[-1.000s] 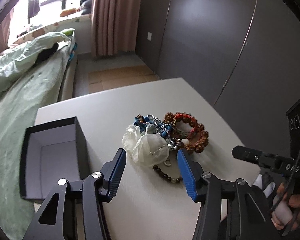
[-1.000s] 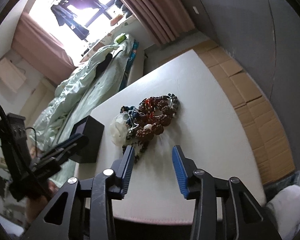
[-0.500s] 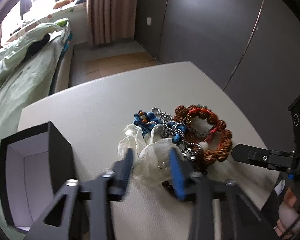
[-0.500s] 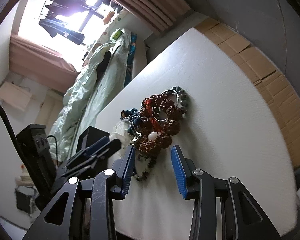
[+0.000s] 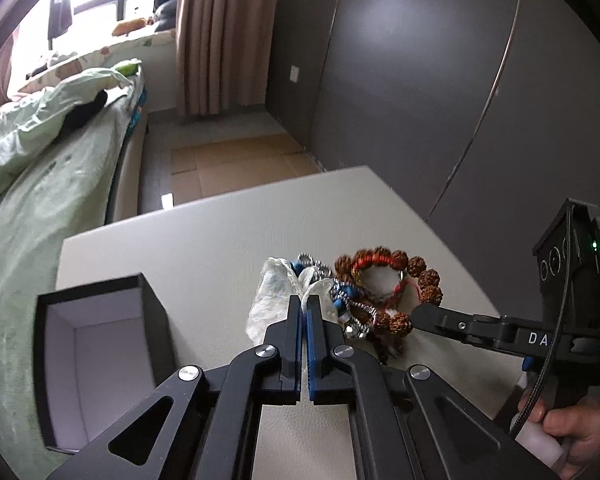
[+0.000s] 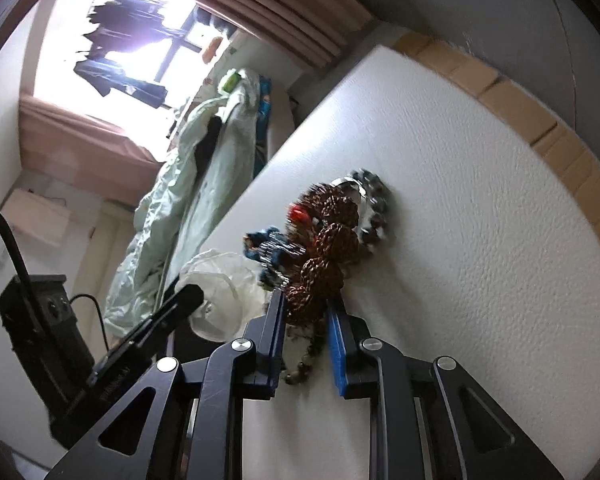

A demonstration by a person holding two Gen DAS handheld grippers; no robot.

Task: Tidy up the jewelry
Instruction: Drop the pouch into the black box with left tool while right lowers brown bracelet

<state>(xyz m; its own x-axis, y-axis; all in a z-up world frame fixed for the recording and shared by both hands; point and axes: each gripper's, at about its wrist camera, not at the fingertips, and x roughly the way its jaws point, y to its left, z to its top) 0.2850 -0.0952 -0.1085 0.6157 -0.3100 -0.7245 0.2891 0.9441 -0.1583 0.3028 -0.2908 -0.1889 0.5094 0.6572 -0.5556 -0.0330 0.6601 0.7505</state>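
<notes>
left claw (image 5: 305, 300) pinches the plastic bag (image 5: 274, 294), right claw (image 6: 305, 306) clamps the brown bead bracelet (image 6: 332, 240)

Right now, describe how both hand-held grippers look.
Both are matte black. The left hand-held gripper and the right hand-held gripper have blue ribbed pads and silver pivot screws. The right one's body carries white lettering, a green light and a black cable.
</notes>
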